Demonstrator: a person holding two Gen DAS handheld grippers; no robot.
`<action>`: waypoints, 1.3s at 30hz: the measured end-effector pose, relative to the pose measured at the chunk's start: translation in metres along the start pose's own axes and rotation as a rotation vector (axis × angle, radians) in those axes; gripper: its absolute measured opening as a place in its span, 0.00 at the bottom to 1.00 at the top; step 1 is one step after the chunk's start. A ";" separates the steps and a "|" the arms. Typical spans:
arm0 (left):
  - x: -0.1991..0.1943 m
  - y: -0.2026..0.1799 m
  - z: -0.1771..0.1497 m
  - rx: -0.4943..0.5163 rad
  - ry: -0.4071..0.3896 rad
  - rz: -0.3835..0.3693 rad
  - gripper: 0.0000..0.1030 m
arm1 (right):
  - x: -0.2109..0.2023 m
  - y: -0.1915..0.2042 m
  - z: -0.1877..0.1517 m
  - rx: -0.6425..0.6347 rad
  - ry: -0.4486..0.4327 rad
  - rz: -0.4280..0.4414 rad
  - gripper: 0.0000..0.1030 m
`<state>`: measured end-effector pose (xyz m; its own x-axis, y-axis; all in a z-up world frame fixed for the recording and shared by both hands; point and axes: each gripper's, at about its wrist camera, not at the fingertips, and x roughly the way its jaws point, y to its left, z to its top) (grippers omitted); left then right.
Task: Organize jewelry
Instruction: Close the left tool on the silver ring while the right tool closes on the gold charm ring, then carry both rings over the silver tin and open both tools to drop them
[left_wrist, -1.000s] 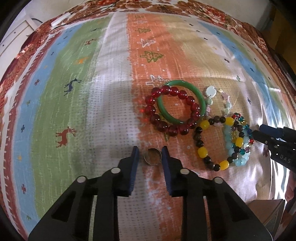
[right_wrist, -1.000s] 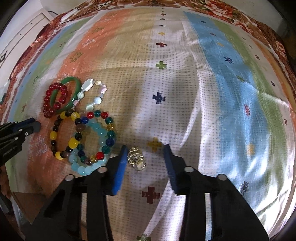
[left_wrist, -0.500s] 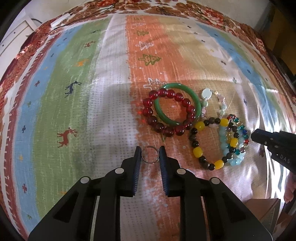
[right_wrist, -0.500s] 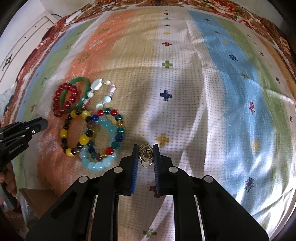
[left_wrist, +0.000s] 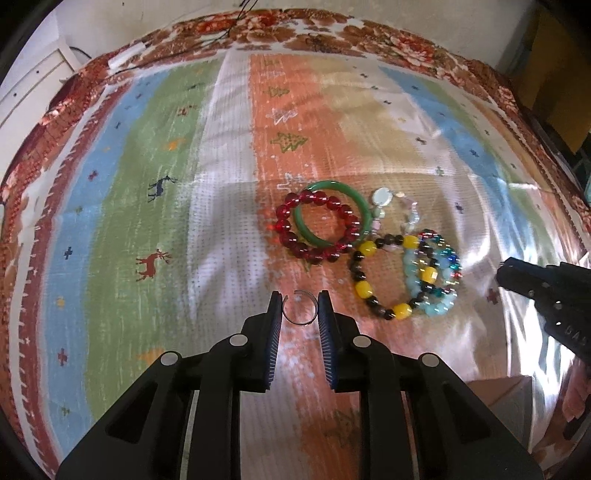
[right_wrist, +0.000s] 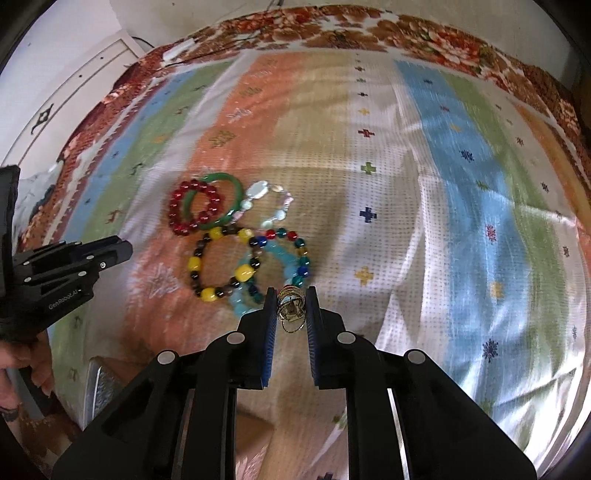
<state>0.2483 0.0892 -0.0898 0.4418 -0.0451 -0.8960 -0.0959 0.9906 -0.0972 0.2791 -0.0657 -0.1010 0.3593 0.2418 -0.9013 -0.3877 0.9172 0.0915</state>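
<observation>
Rings could slip: the left tongs (left_wrist: 299, 308) pinch a thin open ring (left_wrist: 299, 309) by its edges, the right tongs (right_wrist: 290, 308) pinch a gold cluster (right_wrist: 290, 309), bracelets (right_wrist: 236, 240) lying beyond both tips.

Each wrist camera looks steeply down along its own fingers, close above the striped cloth (left_wrist: 229, 206), facing its flowered far edge. Both views share the bracelet pile (left_wrist: 369, 243) near the cloth's middle (right_wrist: 240, 243), and each catches the other gripper at its side edge.
</observation>
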 end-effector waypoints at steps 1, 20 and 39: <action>-0.006 -0.003 -0.002 0.001 -0.010 -0.007 0.19 | -0.002 0.003 -0.002 -0.002 -0.002 0.005 0.15; -0.066 -0.038 -0.039 0.049 -0.093 -0.072 0.19 | -0.052 0.031 -0.039 -0.079 -0.083 0.004 0.15; -0.099 -0.058 -0.081 0.084 -0.122 -0.149 0.19 | -0.080 0.059 -0.085 -0.139 -0.099 0.114 0.16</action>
<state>0.1378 0.0257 -0.0309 0.5506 -0.1809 -0.8150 0.0512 0.9817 -0.1834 0.1556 -0.0582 -0.0596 0.3856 0.3779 -0.8417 -0.5414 0.8314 0.1252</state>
